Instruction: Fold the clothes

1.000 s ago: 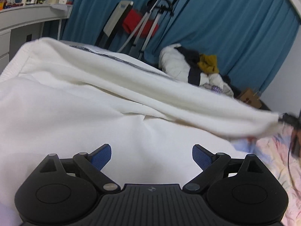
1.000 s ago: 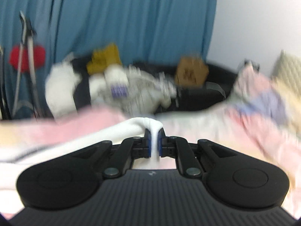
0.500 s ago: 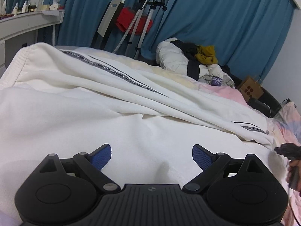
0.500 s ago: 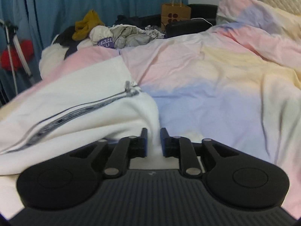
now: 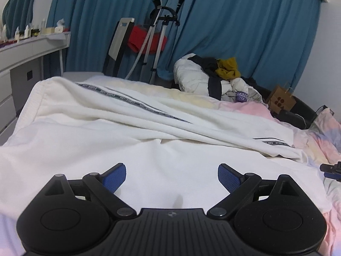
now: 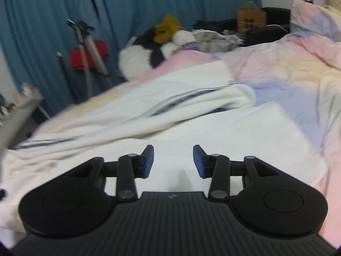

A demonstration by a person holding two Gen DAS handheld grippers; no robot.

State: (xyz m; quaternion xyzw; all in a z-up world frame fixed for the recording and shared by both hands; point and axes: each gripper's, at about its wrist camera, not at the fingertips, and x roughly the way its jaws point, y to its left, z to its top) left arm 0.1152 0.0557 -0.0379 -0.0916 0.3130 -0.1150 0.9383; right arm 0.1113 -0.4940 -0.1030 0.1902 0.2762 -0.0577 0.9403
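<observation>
Both jaws stand spread with nothing between them: the left gripper hangs wide apart over the near white cloth, and the right gripper is parted too, its blue pads clear of the fabric. Beneath them the bed, under a pastel pink, blue and yellow cover, carries the white garment, which lies spread across the near side of the bed and reaches to its near edge. Its long axis runs across the left wrist view, from the ribbed hem at the bed's left edge toward the right, where a folded-over flap ends in a blunt tip on the cover. A dark printed stripe follows that same line along the flap; its lettering is too small to read. Blue curtains hang behind. At the far edge of the bed sits a pile of clothes, one purple patch in it reading "YU". Beside the pile stands a brown paper bag with dark dots.
</observation>
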